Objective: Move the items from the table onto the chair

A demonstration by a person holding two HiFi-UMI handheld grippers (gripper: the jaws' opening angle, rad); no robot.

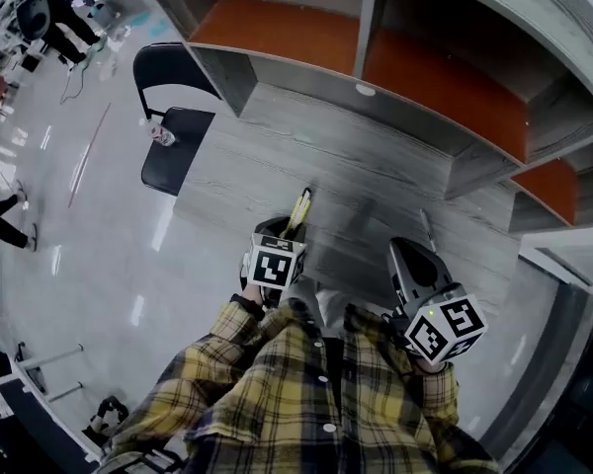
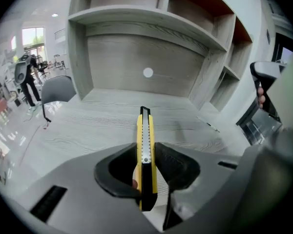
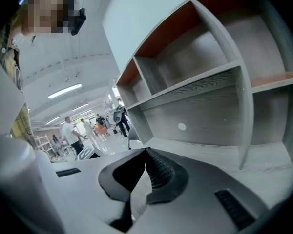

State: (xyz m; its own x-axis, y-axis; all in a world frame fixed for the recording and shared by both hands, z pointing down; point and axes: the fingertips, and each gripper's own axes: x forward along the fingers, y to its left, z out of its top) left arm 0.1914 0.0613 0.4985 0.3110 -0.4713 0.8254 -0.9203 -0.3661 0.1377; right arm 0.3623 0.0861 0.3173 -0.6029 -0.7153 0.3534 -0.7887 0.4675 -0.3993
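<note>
Left gripper (image 2: 146, 152) clamps a cutter (image 2: 144, 130), right gripper (image 3: 146, 152) clenched empty; only head view shows a small item (image 1: 161, 134) on chair (image 1: 183, 163)

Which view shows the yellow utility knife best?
The left gripper view: the utility knife sits clamped in the left claw, close and sharp. The head view shows only its far end; the right gripper view, nothing.

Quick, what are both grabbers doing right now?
Left gripper: closed on the yellow utility knife.
Right gripper: closed, holding nothing.
</note>
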